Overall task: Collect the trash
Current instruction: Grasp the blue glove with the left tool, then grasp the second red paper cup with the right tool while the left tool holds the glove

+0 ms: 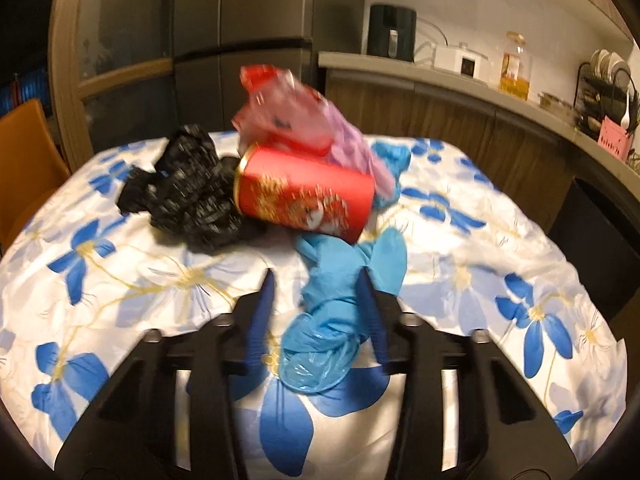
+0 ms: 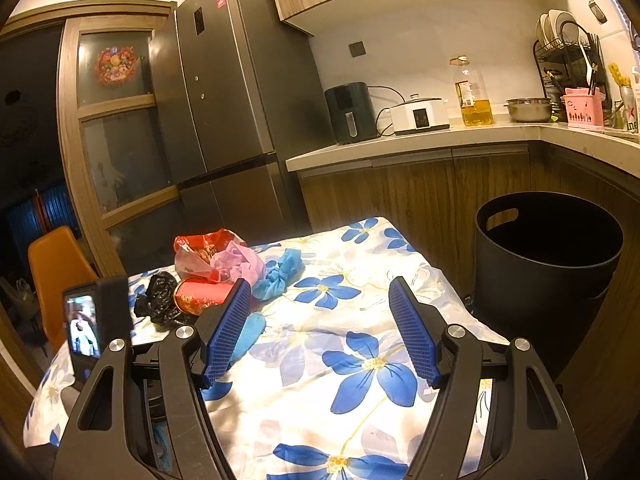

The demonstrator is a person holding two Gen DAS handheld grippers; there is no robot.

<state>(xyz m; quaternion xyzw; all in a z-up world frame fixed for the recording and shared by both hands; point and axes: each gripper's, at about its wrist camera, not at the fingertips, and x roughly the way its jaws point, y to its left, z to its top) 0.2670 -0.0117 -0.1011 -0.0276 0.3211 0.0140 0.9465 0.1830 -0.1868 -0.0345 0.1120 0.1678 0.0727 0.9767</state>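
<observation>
A crumpled blue glove (image 1: 332,292) lies on the flowered tablecloth (image 1: 500,264), between the fingers of my left gripper (image 1: 318,276). The right finger overlaps the glove; the left finger stands clear of it, so the jaws are open. Behind it a red can (image 1: 304,196) lies on its side beside a black plastic bag (image 1: 188,196). A red and pink bag (image 1: 288,112) and another blue piece (image 1: 394,160) sit further back. My right gripper (image 2: 320,284) hovers open and holds nothing over the cloth, right of the pile, with the red can (image 2: 204,298) past its left finger.
A black bin (image 2: 548,248) stands on the floor off the table's right edge. An orange chair (image 2: 56,264) is at the left, a fridge (image 2: 224,112) behind the table. The kitchen counter (image 2: 440,136) carries appliances, an oil bottle and a dish rack.
</observation>
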